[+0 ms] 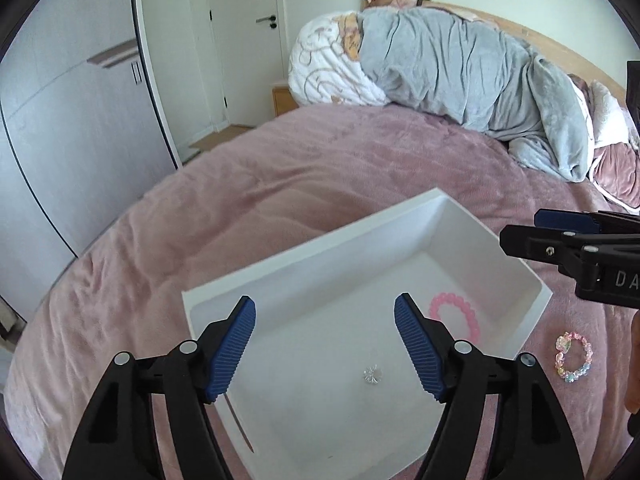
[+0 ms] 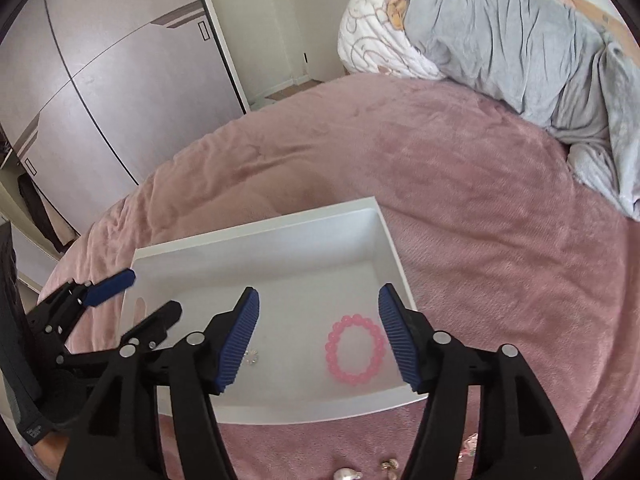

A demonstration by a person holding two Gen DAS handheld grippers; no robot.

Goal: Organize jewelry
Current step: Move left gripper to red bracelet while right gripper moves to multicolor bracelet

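Note:
A white open box [image 1: 312,252] [image 2: 256,232] lies on the pink bedspread. Inside it rest a pink bead bracelet [image 1: 454,314] [image 2: 356,350] and a small clear crystal piece [image 1: 372,374] [image 2: 252,358]. My left gripper [image 1: 325,344] hovers open over the box, nothing between its blue pads. My right gripper [image 2: 318,336] is also open above the box, the pink bracelet lying below it in the box, untouched. A pastel multicolour bead bracelet [image 1: 573,356] lies on the bedspread right of the box. Small earrings [image 2: 390,465] and a pearl piece [image 2: 347,474] lie on the bedspread near the bottom edge.
A thin wooden stick [image 1: 239,424] lies by the box's left side. A grey blanket [image 1: 472,76] and a white patterned duvet [image 1: 328,68] are heaped at the far end of the bed. Wardrobe doors [image 1: 72,128] and a room door [image 1: 248,32] stand at left.

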